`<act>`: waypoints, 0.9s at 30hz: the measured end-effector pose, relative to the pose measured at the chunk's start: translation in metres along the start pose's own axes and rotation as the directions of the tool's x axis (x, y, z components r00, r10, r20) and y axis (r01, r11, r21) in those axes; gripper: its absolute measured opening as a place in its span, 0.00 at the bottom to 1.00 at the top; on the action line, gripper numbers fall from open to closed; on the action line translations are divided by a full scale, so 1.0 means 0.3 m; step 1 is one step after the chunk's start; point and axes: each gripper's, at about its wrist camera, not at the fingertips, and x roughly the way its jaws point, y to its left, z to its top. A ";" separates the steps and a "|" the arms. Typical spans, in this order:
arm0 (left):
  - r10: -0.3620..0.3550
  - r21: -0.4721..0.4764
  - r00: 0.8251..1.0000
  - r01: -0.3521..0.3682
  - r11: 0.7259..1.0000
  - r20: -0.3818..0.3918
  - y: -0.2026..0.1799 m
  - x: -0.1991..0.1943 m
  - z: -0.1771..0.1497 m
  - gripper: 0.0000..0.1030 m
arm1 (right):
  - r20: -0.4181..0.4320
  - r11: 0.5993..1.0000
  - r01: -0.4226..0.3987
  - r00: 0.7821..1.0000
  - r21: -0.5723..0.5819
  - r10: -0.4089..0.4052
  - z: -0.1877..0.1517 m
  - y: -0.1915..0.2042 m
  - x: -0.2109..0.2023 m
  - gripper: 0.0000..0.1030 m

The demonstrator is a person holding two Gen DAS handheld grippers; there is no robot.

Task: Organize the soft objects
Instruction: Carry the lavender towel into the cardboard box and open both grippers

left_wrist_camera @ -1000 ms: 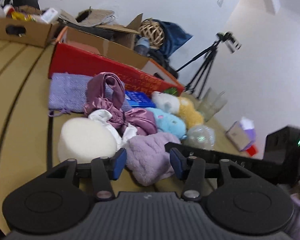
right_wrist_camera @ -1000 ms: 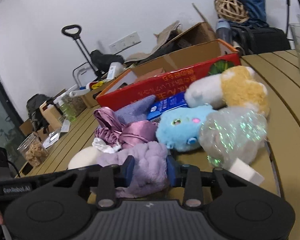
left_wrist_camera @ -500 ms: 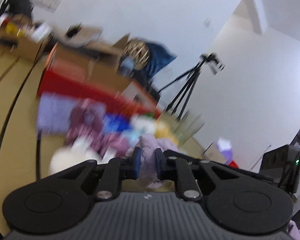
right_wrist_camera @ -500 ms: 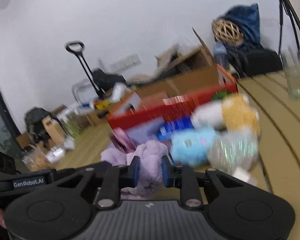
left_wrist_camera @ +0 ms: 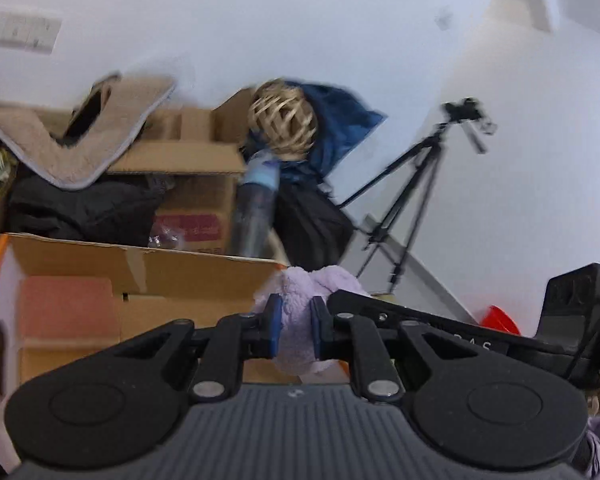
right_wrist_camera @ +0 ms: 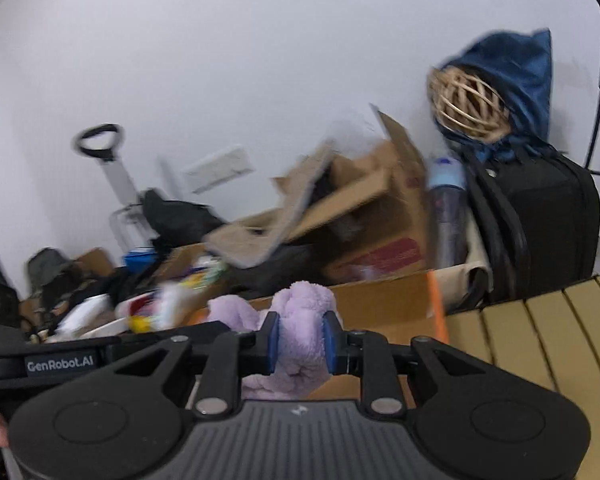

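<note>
Lilac plush, thick and nubbly: a towel (left_wrist_camera: 300, 320) bunched into soft folds, pinched at one end between the blue pads (left_wrist_camera: 275, 325) of the left gripper (left_wrist_camera: 294, 330) and at the other end between the pads (right_wrist_camera: 273, 343) of the right gripper (right_wrist_camera: 299, 342). Both claws closed down to a narrow gap, fabric squeezed and bulging above and below the pads. Towel (right_wrist_camera: 296, 336) held up in the air in front of the open cardboard box (left_wrist_camera: 140, 280), corrugated brown inside with an orange rim. Beyond the box, more cardboard, a beige fleecy mat (left_wrist_camera: 80, 136) draped over a flap, a clear bottle (left_wrist_camera: 256, 208) with a pale blue cap, a woven rattan ball (left_wrist_camera: 284, 120) against dark blue cloth (left_wrist_camera: 340, 120), and a black tripod (left_wrist_camera: 412, 200) by the white wall. Slatted tan table (right_wrist_camera: 540, 340) showing only at the right edge of the right wrist view. Compared with a second ago: claws then wide around the towel as it lay in the pile on the table; now clamped and raised, the pile out of view, the box nearer and larger.
</note>
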 end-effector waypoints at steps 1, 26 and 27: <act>0.012 -0.017 1.000 -0.013 1.000 -0.024 0.033 0.068 0.014 0.15 | -0.024 1.000 0.013 1.000 0.009 -0.013 0.020 -0.037 0.068 0.21; 0.212 0.010 0.972 -0.214 0.977 0.102 -0.084 -0.544 -0.140 0.61 | 0.045 0.990 0.132 0.991 -0.055 -0.130 -0.059 0.055 -0.232 0.59; 0.214 0.037 0.971 -0.219 0.975 0.105 -0.108 -0.622 -0.183 0.62 | 0.054 0.989 0.128 0.991 -0.070 -0.125 -0.087 0.081 -0.315 0.63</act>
